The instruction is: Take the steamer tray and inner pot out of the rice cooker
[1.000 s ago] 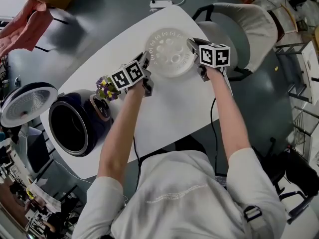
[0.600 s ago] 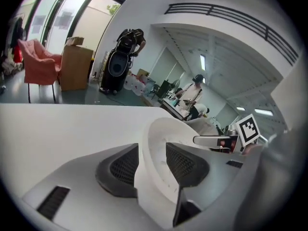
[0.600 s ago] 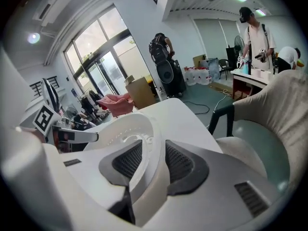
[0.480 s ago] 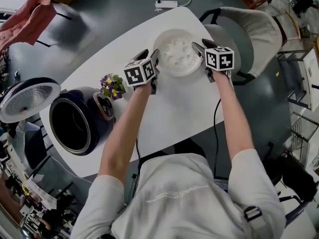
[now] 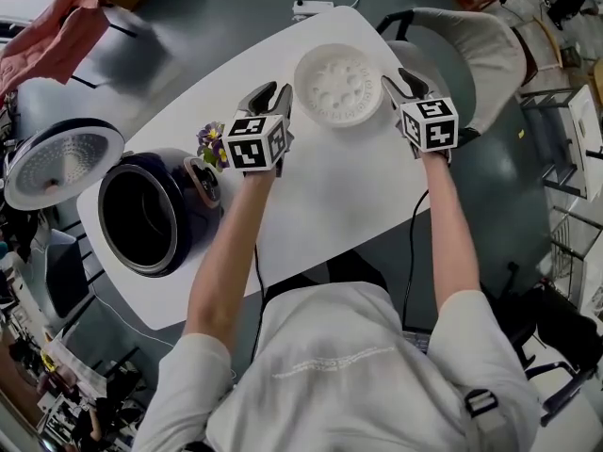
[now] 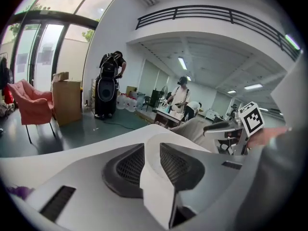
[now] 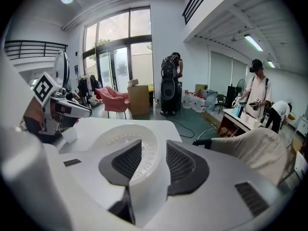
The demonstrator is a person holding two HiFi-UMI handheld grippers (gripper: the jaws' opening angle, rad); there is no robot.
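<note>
White round perforated plastic steamer tray [image 5: 339, 86]: lies flat, hollow face up, on the far end of the white oval bench [image 5: 349, 186], out of the cooker. Being round, it has no long axis. Its far rim is near the bench's far edge.

Left hand-held gripper [image 5: 268, 97]: carried on a bare forearm stretched forward, tilted a little below level, marker cube facing up. It hangs just beside the tray's left rim, apart from it. The jaws have just been closing part-way and stand spread, with nothing between them; only bench top shows through the gap.

Right hand-held gripper [image 5: 402, 85]: same pose on the other forearm, just beside the tray's right rim and not touching it. Its jaws have just been closing slightly and stand spread, empty; the tray shows beyond the gap.

Dark navy rice cooker [image 5: 188, 243]: stands at the near-left end of the bench, well apart from the tray, with its round white-lined lid [image 5: 61, 163] swung open to the left. The well is dark; the inner pot cannot be told from the body.

Small bunch of purple and yellow flowers [image 5: 212, 144]: between cooker and left gripper.

Open bench top: a broad bare stretch between the cooker and the tray.

Grey upholstered chair [image 5: 476, 40]: stands on the floor beside the bench's far right edge.
</note>
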